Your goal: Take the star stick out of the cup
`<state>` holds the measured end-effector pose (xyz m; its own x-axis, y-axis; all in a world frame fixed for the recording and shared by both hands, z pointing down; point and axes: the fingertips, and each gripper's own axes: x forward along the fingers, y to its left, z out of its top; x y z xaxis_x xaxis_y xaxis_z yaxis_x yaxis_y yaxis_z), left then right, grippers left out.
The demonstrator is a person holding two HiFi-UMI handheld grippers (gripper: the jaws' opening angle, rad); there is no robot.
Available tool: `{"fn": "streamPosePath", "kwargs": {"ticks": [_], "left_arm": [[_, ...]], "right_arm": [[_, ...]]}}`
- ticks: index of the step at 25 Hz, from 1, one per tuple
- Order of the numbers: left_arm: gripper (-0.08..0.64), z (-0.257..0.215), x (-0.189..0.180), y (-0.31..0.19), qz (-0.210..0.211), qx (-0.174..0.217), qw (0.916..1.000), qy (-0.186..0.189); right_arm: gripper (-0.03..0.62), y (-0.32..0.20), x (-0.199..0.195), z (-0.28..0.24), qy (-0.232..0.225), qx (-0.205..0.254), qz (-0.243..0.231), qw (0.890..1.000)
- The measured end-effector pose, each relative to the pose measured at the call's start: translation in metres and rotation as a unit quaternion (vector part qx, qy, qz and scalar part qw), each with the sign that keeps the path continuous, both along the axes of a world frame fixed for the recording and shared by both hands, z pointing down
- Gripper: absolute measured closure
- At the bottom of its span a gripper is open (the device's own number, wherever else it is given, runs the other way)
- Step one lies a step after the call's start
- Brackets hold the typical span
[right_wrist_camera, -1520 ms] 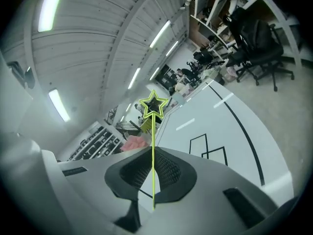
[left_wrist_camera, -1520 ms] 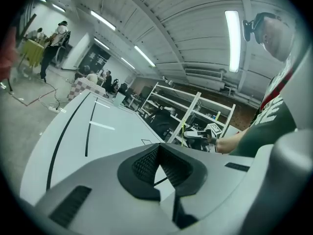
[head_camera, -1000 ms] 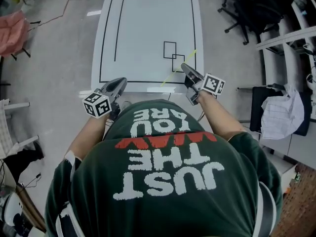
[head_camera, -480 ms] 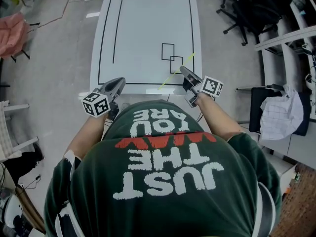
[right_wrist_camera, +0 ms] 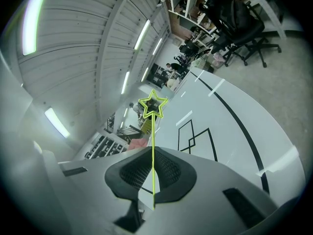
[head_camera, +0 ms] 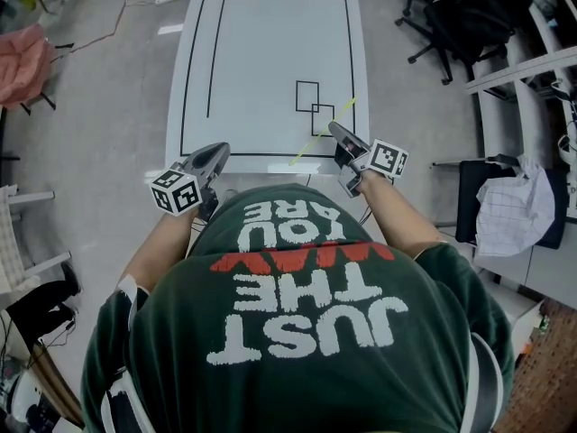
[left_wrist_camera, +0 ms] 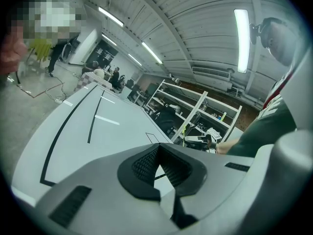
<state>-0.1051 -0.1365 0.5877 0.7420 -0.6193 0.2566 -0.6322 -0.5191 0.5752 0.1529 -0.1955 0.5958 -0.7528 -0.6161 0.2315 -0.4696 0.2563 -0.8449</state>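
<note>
Over the near edge of the table, my right hand-held gripper pinching the yellow star stick by its shaft, star end seemingly above the tabletop, my left hand-held gripper pressed together, empty.

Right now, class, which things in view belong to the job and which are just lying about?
Job: star stick, clamped in the right gripper; left gripper, shut and empty; table.
Lying about: office chairs, pink cloth, checked cloth.
</note>
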Motion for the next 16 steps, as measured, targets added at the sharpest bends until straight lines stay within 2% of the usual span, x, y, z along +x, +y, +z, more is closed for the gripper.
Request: {"fn": "streamPosePath", "kwargs": {"ticks": [16], "left_arm": [[0.552, 0.0040, -0.0025, -0.0026, 0.002, -0.001, 1.0000, -0.004]], "right_arm": [[0.549, -0.0009, 0.0028, 0.0076, 0.007, -0.013, 0.004, 1.000]]}}
